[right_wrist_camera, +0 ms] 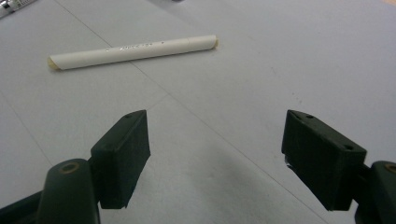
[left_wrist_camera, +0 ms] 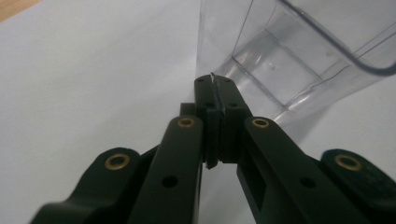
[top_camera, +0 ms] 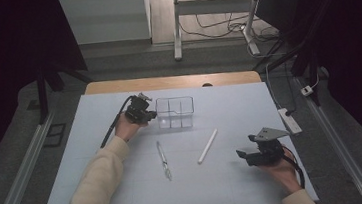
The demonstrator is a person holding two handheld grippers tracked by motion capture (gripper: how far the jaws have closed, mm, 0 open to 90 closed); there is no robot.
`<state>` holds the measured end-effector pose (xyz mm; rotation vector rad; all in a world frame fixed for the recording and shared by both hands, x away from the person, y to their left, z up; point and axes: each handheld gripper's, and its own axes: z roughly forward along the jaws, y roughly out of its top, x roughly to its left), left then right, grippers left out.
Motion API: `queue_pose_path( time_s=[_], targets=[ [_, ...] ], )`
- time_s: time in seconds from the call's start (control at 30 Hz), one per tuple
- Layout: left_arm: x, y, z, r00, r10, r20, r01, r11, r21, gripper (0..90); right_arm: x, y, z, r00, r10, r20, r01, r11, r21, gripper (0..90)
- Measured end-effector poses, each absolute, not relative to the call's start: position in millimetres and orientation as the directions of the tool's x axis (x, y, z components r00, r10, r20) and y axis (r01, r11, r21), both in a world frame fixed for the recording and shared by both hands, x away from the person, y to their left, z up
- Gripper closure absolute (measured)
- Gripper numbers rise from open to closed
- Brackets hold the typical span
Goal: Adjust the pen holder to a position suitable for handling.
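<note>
Clear plastic container (top_camera: 175, 112), divided into compartments, is seen standing upright on the pale blue table cover (top_camera: 236, 177), toward its far side. The left gripper (top_camera: 145, 114) is held at the container's left wall; in the left gripper view its jaws are seen pressed together on the thin edge of that wall (left_wrist_camera: 219, 56), so the container is gripped at its rim. Nearer the person than the container, a silver pen (top_camera: 163, 160) lies slightly to the left and a white stick (top_camera: 208, 146) slightly to the right, both apart from it and from each other. The right gripper (top_camera: 247, 155) is held low, well to the right of the container and nearer the person, its jaws spread wide with nothing between them; the white stick (right_wrist_camera: 133, 51) is seen beyond them.
</note>
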<state>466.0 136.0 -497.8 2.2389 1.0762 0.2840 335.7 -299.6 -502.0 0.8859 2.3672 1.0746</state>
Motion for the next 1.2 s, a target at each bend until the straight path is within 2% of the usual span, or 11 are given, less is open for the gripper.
queue_pose_path(
  time_s=[0.57,1.2],
  targets=[
    [467.7,114.8,-499.4,0.671,0.737,-0.082,0.609,-0.485,0.627,88.4,336.4,-299.8,-503.1,-0.723,0.686,-0.083,0.39,0.504,0.77,22.6],
    [462.0,121.6,-491.4,0.674,0.735,-0.067,0.585,-0.477,0.656,88.6,336.3,-300.7,-503.0,-0.721,0.687,-0.087,0.393,0.51,0.765,22.6]
  ],
)
